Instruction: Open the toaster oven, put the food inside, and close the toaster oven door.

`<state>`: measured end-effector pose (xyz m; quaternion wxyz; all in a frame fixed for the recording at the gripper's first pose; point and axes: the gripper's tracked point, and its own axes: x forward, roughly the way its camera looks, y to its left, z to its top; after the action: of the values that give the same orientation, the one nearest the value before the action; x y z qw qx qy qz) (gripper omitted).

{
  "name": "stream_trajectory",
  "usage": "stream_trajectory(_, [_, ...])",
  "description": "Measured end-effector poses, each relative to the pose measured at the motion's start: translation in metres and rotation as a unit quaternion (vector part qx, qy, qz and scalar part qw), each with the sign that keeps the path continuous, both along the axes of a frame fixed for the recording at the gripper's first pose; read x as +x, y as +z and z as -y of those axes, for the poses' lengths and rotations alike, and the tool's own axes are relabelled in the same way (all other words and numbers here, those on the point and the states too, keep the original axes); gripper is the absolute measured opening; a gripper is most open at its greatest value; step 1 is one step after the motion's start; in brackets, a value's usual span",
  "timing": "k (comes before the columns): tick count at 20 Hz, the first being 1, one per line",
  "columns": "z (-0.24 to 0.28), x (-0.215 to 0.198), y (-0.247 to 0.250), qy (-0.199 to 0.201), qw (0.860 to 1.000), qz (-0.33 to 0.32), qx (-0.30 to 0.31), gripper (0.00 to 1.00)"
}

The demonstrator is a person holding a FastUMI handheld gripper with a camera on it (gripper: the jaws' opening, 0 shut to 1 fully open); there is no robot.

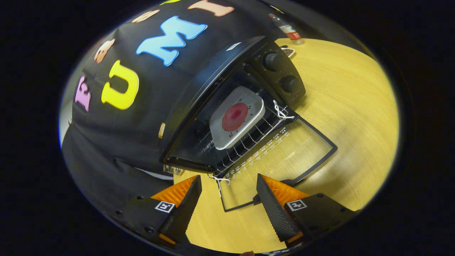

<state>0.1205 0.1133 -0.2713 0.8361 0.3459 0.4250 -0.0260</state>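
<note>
The toaster oven [227, 106] stands open on the wooden table [355, 124], and the food [235, 117], a round red piece, already sits on a pale square plate [237, 122] on the wire rack [249, 140] inside the oven; so I judge the first two steps done and the closing of the door to be the step in hand. The gripper [229, 193] hangs just in front of the oven with its fingers spread wide and nothing between them but bare table and the near edge of the door [280, 153]; that door lies folded down flat from the oven's mouth, a glass pane in a thin dark frame, with the right finger close by its handle edge. The next move, as I see it, calls for getting a finger under that front edge and swinging the pane up toward the oven until it shuts. The oven's body is dark, smooth metal with a rounded top; two round knobs [280, 73] sit on its side panel; white cord [282, 111] is knotted at the rack's corner; a plastic bottle [286, 30] stands behind the oven.
</note>
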Motion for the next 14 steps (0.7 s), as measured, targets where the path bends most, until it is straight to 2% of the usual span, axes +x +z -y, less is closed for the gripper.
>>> stream_trajectory(3, [-0.005, -0.015, -0.004, 0.065, 0.996, -0.002, -0.054, 0.98])
stream_trajectory(7, [-0.007, -0.037, -0.014, 0.138, 0.984, -0.024, -0.106, 0.99])
stream_trajectory(10, [-0.003, -0.052, -0.026, 0.173, 0.975, -0.048, -0.134, 0.99])
stream_trajectory(14, [0.008, -0.066, -0.046, 0.194, 0.964, -0.087, -0.16, 0.99])
